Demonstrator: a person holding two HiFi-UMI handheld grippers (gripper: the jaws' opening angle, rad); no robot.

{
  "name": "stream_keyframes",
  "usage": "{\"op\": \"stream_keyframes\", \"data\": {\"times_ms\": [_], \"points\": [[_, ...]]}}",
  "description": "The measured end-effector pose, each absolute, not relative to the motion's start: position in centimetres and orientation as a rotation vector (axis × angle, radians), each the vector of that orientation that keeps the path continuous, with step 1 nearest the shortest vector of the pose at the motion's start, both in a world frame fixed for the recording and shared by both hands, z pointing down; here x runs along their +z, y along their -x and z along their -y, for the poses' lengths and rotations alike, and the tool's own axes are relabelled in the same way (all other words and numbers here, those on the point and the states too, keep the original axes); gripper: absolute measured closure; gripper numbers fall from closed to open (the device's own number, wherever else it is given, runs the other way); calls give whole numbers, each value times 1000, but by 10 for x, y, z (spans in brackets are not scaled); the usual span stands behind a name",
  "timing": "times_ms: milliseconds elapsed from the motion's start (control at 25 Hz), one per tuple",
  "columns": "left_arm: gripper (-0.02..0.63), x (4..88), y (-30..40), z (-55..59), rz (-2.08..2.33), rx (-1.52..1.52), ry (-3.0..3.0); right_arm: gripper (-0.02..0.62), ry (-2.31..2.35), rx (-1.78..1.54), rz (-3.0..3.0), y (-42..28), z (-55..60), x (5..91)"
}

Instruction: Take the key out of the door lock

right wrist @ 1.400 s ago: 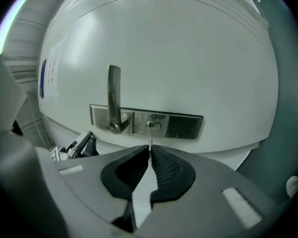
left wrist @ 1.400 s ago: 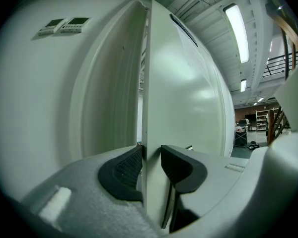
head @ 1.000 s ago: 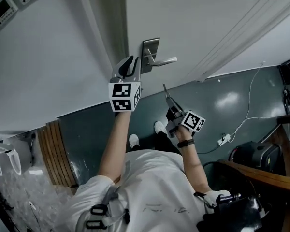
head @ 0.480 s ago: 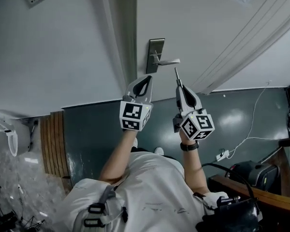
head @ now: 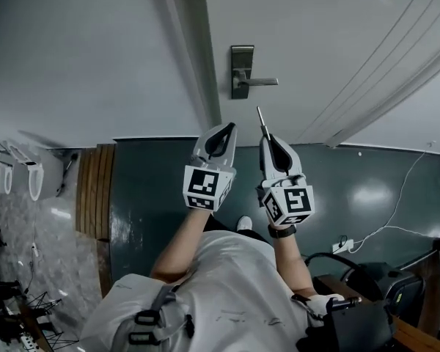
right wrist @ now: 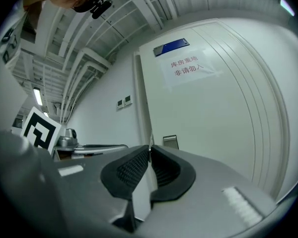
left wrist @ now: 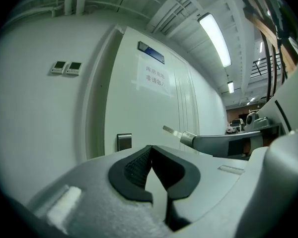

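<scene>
The white door (head: 315,42) carries a metal lock plate (head: 241,70) with a lever handle (head: 260,82). A thin metal key (head: 260,116) sticks out of my right gripper (head: 267,138), which is shut on it, well short of the door. In the right gripper view the key (right wrist: 150,144) shows as a slim edge between the pads, with the lock plate (right wrist: 170,142) beyond. My left gripper (head: 226,128) hangs beside the right one, shut and empty. The left gripper view shows its closed pads (left wrist: 139,165), the key (left wrist: 169,130) to the right and the lock plate (left wrist: 124,142) ahead.
The door frame (head: 194,50) runs left of the lock plate, with a grey wall (head: 73,64) beyond it. Two small wall panels (left wrist: 66,67) sit left of the door. A sign (right wrist: 188,66) hangs on the door. A dark green floor (head: 154,189) and a white cable (head: 381,229) lie below.
My left gripper has drawn back from the lock plate and its jaws have closed with nothing in them. The right gripper, still holding the key, has come level beside it.
</scene>
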State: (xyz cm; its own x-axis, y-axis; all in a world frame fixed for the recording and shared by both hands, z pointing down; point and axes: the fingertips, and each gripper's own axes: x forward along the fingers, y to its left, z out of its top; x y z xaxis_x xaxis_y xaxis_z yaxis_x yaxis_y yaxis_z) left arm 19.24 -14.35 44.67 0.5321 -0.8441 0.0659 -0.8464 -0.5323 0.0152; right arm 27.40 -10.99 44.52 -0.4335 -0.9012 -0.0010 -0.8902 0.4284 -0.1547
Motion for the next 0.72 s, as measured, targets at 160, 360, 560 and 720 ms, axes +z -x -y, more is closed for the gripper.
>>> {"op": "stream_keyframes", "data": {"times_ms": [160, 360, 560, 720], "points": [[606, 445, -197, 136, 1526, 91, -2738, 571, 1619, -202, -2579, -271, 107, 444], [606, 435, -201, 141, 1495, 46, -2753, 571, 1640, -134, -2588, -273, 108, 437], [606, 455, -215, 151, 1332, 75, -2747, 572, 1723, -235, -2527, -277, 118, 456], [606, 456, -204, 154, 1321, 55, -2762, 572, 1754, -203, -2510, -269, 129, 453]]}}
